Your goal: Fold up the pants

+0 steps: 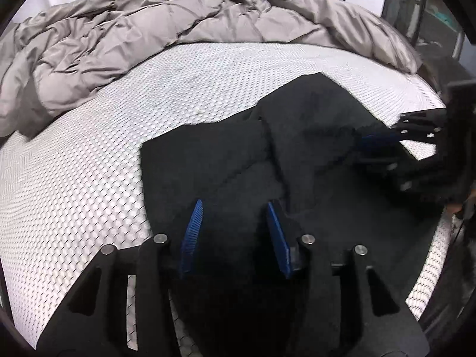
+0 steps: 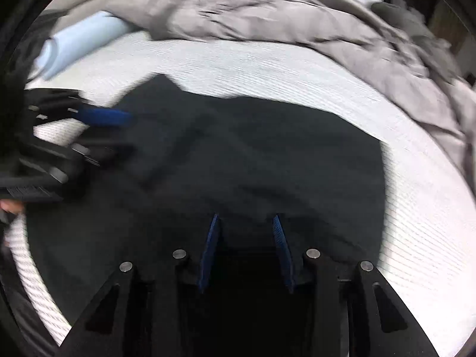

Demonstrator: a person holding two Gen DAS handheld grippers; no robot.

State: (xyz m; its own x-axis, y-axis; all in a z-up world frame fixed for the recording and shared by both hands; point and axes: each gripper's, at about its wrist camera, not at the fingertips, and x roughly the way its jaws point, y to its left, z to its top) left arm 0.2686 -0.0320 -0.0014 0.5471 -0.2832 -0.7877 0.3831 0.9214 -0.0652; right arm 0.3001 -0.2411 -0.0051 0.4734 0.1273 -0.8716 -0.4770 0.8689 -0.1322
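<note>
Black pants (image 1: 223, 154) (image 2: 253, 154) lie spread in folds on a white textured mattress (image 1: 89, 178). My left gripper (image 1: 234, 203) points down over their near left part. Its blue pads stand apart with bare inner faces and dark cloth below the gap, so it is open. It also shows at the left of the right wrist view as the left gripper (image 2: 128, 134), over the pants' edge. My right gripper (image 2: 245, 215) hangs over the near middle of the pants, pads apart, open. At the right edge of the left wrist view, the right gripper (image 1: 361, 151) reaches in over the cloth.
A crumpled grey duvet (image 1: 119, 35) (image 2: 267, 15) fills the far side of the bed. A light blue folded cloth (image 2: 80, 41) lies at the far left. Part of a hand (image 2: 9, 206) shows at the left edge. Bare mattress (image 2: 416, 208) surrounds the pants.
</note>
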